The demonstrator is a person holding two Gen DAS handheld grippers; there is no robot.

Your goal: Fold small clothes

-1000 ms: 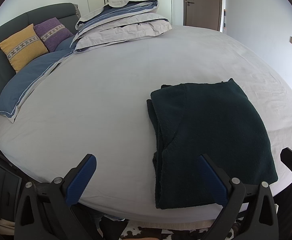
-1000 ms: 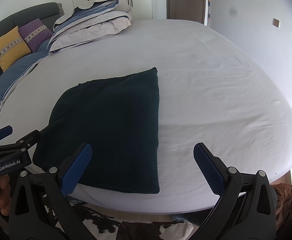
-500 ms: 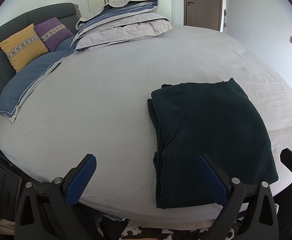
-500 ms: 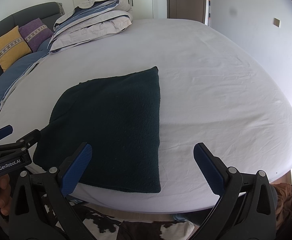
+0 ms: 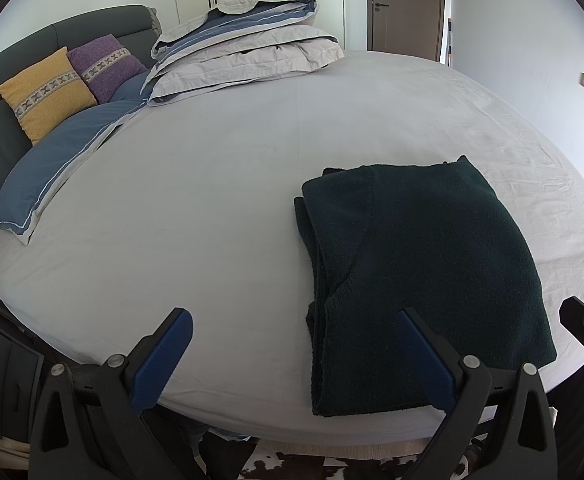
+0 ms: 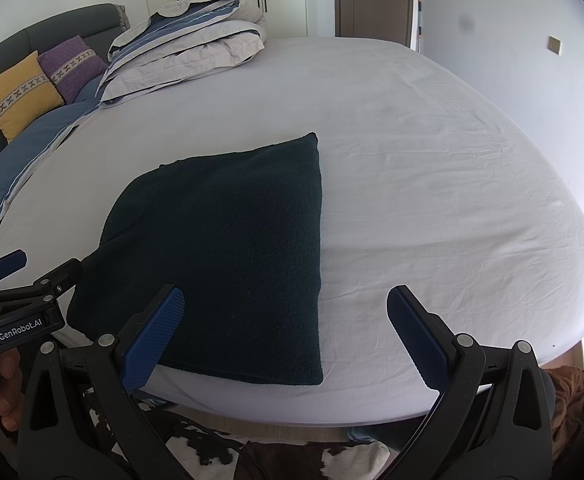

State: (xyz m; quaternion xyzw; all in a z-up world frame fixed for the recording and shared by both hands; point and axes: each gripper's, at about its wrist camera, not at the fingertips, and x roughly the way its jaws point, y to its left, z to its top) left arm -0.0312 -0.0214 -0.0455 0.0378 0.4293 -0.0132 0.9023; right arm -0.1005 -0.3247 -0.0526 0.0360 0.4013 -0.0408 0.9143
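Dark green garment (image 5: 424, 264) is laid folded at the near bed (image 5: 219, 184) edge; both grippers (image 5: 292, 354) (image 6: 285, 330) are held wide open, empty; stacked layers could be dragged apart by a shallow pinch

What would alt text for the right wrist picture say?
A folded dark green knit garment lies flat near the front edge of a bed with a pale grey sheet. The right tool, blue-padded, hovers open before it, holding nothing.

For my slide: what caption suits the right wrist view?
Folded dark green sweater on bed, right gripper open above.
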